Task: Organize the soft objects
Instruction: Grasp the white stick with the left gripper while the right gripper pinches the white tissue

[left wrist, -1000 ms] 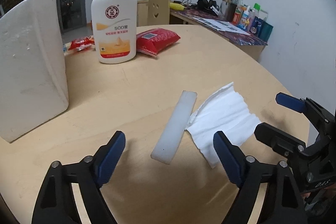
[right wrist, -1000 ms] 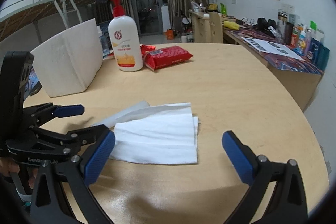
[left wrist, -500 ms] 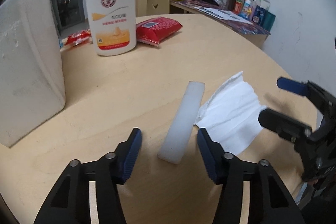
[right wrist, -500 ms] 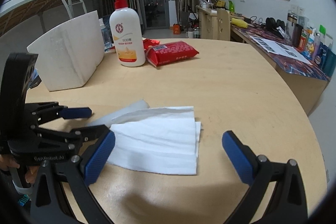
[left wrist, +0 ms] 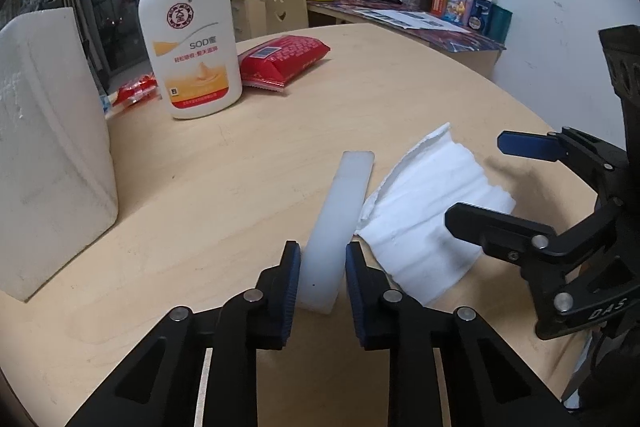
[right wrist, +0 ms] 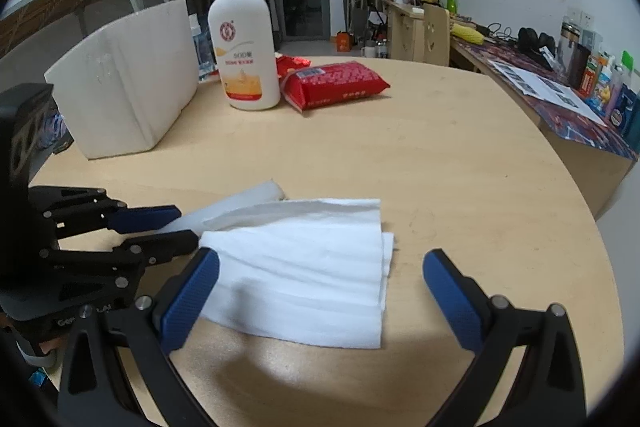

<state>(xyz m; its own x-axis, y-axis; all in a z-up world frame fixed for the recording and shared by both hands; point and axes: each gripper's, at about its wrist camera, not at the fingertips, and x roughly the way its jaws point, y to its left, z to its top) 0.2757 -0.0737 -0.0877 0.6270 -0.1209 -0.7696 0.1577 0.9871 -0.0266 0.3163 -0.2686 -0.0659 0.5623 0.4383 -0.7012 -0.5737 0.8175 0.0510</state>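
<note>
A long white foam strip lies on the round wooden table, with its near end between the fingers of my left gripper. The jaws are closing and both blue pads touch the strip's sides. A folded white tissue lies just right of the strip, touching it. My right gripper stands wide open low over the tissue, with nothing pressed between its pads. In the right wrist view the left gripper comes in from the left and hides the strip's near end.
A white lotion pump bottle and a red wipes pack stand at the far side. A white foam box stands at the left. A small red packet lies behind it. The table edge curves close on the right.
My left gripper's jaws have come in from wide apart to the strip's sides, and it has drawn closer to the strip's near end. The right gripper has stayed open over the tissue.
</note>
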